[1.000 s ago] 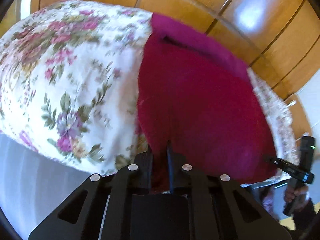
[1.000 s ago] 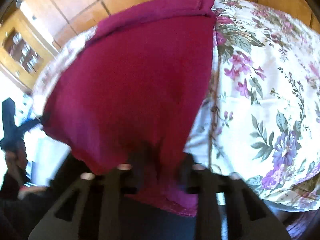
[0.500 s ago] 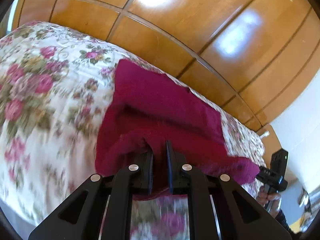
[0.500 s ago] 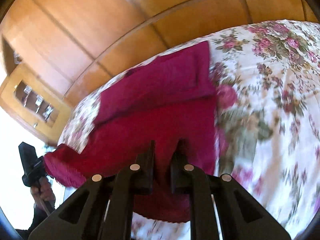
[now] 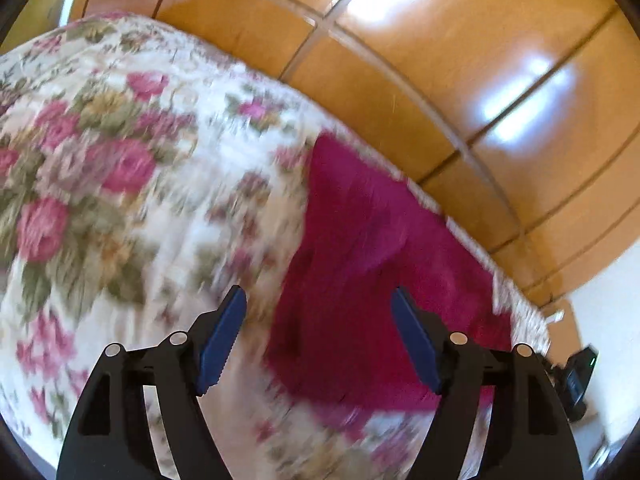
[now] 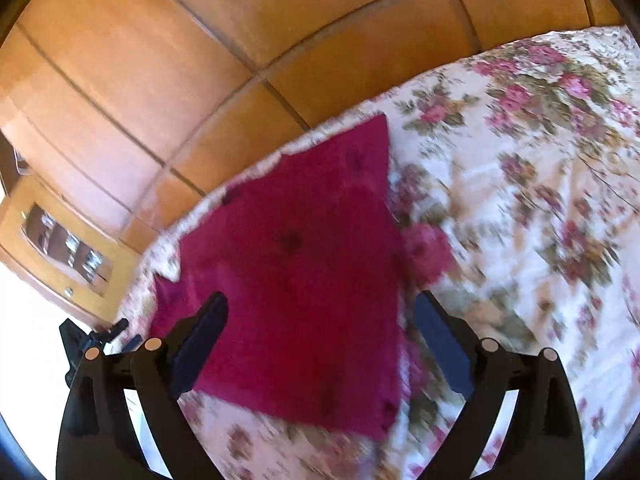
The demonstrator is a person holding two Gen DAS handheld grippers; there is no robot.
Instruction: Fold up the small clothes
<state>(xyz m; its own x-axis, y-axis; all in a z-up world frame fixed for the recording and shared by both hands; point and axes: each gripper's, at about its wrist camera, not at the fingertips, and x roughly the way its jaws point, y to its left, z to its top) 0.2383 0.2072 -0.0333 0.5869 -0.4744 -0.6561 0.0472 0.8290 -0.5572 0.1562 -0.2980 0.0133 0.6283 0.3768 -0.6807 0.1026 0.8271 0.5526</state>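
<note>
A dark magenta garment (image 5: 372, 280) lies folded on the floral bedspread (image 5: 120, 200). It also shows in the right wrist view (image 6: 304, 276). My left gripper (image 5: 320, 300) is open and empty above the garment's left near edge, its blue pads wide apart. My right gripper (image 6: 322, 308) is open and empty above the garment's right near part. Both views are blurred by motion.
A wooden panelled wall (image 5: 440, 60) stands behind the bed. A wooden cabinet with glass (image 6: 64, 240) is at the left in the right wrist view. The other gripper shows at the far right edge (image 5: 576, 376) in the left wrist view.
Both grippers carried the garment's near edge forward over itself, then opened and let it go. The garment now lies folded and shorter on the bed.
</note>
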